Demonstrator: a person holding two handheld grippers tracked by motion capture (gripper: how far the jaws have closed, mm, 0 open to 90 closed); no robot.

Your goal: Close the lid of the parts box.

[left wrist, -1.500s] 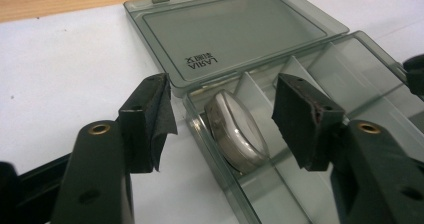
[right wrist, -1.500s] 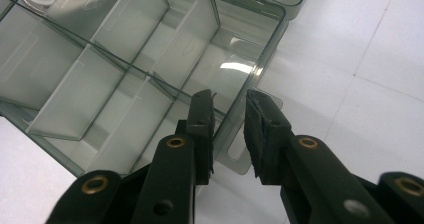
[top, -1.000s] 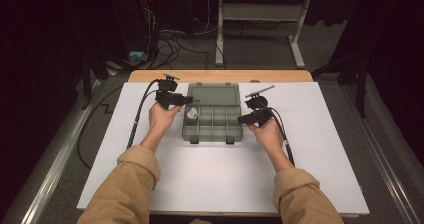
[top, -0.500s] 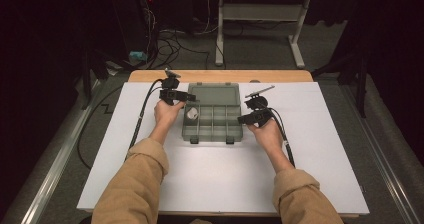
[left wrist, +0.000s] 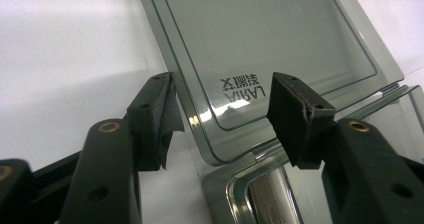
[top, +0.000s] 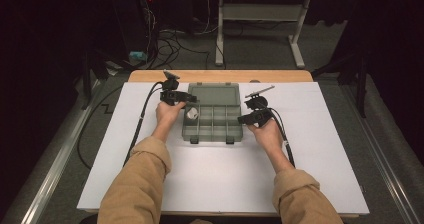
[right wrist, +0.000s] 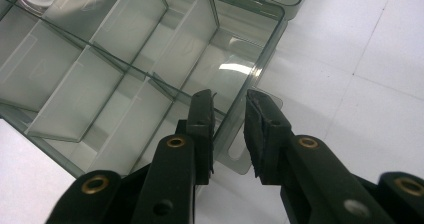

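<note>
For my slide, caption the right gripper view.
Right gripper straddling the side wall of an open compartment box on a white table.

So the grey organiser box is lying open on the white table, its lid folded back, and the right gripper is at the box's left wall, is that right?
Not quite. The right gripper is at the right wall of the organiser box, not the left; the high view shows it. The left wall is where the left gripper is. The rest stands: the box lies open on the white table with its lid folded back.
</note>
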